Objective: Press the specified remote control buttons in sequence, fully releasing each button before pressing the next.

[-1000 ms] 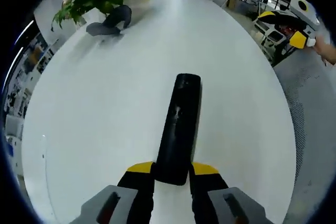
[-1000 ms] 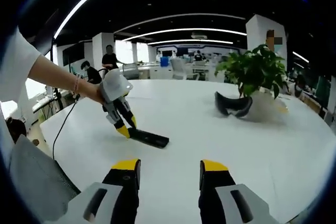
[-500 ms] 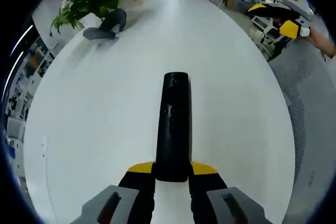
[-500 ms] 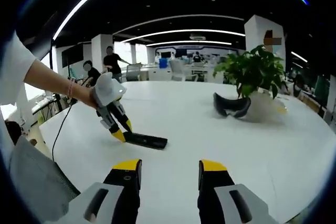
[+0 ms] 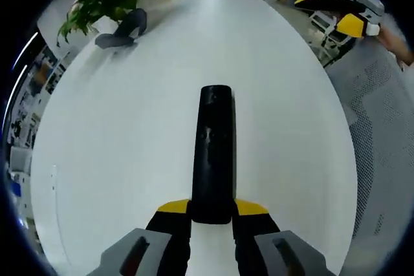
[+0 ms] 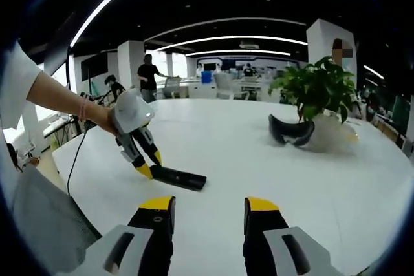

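- White round table (image 5: 116,159) in an open-plan office, ceiling light strips overhead, people standing far back in the right gripper view.
- Black remote control (image 5: 213,153) lies flat on the table, long axis running away from my left gripper (image 5: 212,210); in the right gripper view the same remote (image 6: 179,177) sits left of centre, mid-table.
- Left gripper: yellow-tipped jaws clenched on the near end of the remote (one jaw each side, touching it). From the right gripper view I see it (image 6: 147,169) angled down onto the remote's left end, held by a hand (image 6: 103,116).
- Right gripper (image 6: 210,206): jaws released, nothing between them, hovering over the near table edge, well apart from the remote. It also shows far right in the left gripper view (image 5: 349,14).
- Potted plant (image 6: 317,92) far right on the table, dark headset-like object (image 6: 290,130) just beside it (can't tell exactly what).
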A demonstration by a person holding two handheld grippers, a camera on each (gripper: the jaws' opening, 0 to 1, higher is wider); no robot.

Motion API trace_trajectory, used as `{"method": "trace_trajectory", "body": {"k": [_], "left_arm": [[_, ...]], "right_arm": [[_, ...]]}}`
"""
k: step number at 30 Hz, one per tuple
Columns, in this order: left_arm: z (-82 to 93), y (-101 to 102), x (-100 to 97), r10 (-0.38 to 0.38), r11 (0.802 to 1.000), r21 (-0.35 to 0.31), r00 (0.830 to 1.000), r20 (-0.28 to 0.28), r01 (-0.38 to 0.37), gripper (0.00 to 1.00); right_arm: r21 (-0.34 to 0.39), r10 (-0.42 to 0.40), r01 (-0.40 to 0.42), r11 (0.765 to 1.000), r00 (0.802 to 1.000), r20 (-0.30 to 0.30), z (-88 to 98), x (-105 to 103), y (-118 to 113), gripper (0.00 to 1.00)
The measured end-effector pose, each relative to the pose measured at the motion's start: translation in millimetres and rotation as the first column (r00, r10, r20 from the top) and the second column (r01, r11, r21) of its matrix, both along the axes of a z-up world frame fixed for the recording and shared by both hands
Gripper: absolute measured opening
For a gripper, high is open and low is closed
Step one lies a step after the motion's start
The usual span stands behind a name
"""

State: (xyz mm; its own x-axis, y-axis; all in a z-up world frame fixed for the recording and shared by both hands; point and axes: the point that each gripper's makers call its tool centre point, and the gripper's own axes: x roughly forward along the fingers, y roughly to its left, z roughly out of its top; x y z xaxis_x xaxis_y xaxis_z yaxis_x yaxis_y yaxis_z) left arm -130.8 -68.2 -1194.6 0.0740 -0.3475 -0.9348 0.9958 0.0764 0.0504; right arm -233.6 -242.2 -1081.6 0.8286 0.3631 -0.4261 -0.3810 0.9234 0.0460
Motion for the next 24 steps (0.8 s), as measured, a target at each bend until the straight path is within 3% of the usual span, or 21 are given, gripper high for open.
{"method": "trace_trajectory", "body": {"k": [24], "left_arm": [[-1.2, 7, -44.0, -0.067, 0.990, 0.122, 0.998, -0.013, 0.068, 0.23]], "right_arm": [[-0.013, 0.051, -0.051, 0.999, 0.999, -0.007, -1.5, -3, 9, 0.37]]}}
